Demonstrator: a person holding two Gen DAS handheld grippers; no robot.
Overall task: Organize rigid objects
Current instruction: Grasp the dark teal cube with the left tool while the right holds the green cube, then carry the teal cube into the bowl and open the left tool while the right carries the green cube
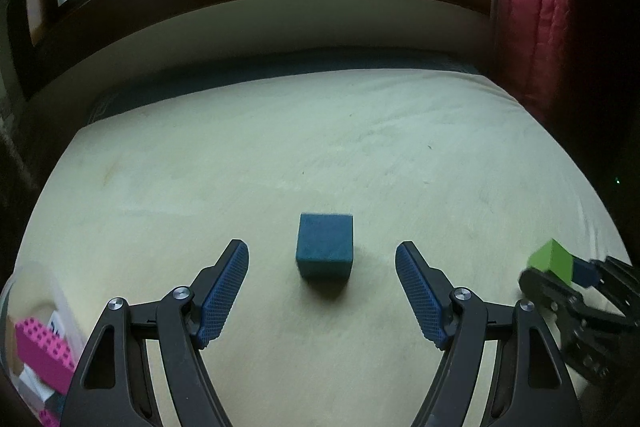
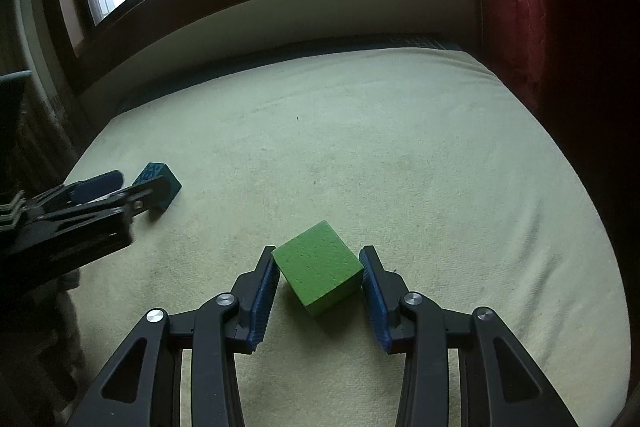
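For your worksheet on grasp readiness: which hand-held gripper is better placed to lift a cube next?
Right. The right hand-held gripper has its pads against the green cube; the left hand-held gripper is wide open, short of the blue cube.

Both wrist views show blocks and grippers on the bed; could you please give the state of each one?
Left gripper: jaws open wide, empty, lined up on the teal block.
Right gripper: jaws closed on the green foam cube.
Dark teal foam cube: resting on the bed, untouched.
Green foam cube: gripped corner-on between the pads.
Pink studded plastic brick: lying at the left edge, ungrasped.
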